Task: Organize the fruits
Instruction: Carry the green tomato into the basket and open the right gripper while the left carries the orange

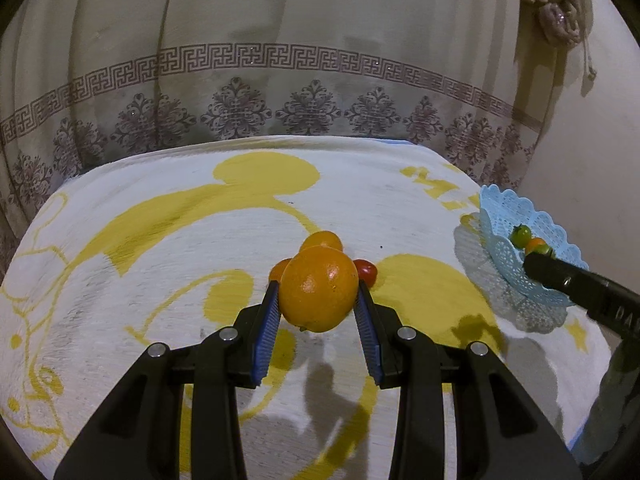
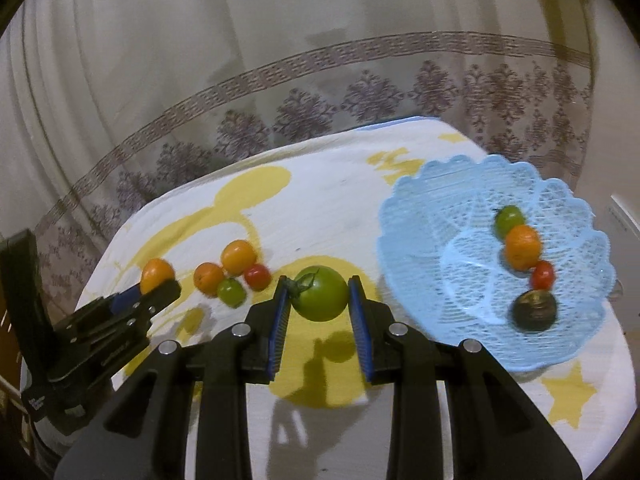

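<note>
Right gripper point(image 2: 319, 300) clamped on a green tomato point(image 2: 320, 298)

At right, the blue basket point(image 2: 416, 216) holds four fruits. At left, the left gripper point(image 2: 158, 286) pinches an orange point(image 2: 156, 273); four loose fruits point(image 2: 232, 276) lie between them on the yellow-patterned cloth point(image 2: 344, 200).

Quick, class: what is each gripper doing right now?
Left gripper: shut on the large round orange fruit.
Right gripper: shut on the large round green tomato with its stem.

curtain point(image 1: 280, 60): cream, patterned border | wall point(image 1: 592, 160): plain | tablecloth point(image 1: 120, 280): white, yellow print
</note>
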{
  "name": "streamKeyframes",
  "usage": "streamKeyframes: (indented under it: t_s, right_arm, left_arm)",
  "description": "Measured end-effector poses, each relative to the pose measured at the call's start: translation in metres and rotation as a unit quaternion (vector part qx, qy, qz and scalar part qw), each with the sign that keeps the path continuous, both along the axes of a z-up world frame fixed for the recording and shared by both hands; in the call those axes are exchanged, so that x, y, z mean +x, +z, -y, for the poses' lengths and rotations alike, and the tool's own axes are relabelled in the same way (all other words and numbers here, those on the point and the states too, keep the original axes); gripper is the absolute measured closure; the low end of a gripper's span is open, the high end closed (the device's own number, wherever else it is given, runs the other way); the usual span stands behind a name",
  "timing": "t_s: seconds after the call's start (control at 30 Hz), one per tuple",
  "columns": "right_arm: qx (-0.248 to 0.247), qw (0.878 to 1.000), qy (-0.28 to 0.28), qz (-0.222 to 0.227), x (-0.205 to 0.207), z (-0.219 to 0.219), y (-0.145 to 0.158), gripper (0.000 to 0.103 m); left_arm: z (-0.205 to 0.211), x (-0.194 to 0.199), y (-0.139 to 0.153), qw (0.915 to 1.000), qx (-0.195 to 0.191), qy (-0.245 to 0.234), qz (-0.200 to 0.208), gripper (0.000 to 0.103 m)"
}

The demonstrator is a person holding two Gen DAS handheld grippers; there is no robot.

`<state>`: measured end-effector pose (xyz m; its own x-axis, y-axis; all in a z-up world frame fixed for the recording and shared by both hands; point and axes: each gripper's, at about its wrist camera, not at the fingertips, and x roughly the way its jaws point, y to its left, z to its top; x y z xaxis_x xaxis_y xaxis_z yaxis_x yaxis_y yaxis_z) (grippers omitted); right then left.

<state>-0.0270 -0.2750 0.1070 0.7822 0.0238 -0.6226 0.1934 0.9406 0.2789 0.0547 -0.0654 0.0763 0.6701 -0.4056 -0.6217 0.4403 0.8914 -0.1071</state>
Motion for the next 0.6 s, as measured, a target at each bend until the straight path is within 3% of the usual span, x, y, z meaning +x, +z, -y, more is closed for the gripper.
streamKeyframes:
  t_s: [0.6]
  right_arm:
    - [0.016,0.996,-0.084,0.013,-0.046,0.067,-0.001,0.073]
  left_arm:
    - [0.021,-0.028,0.015,0.9994,0.005,-0.030,0.017,0.066]
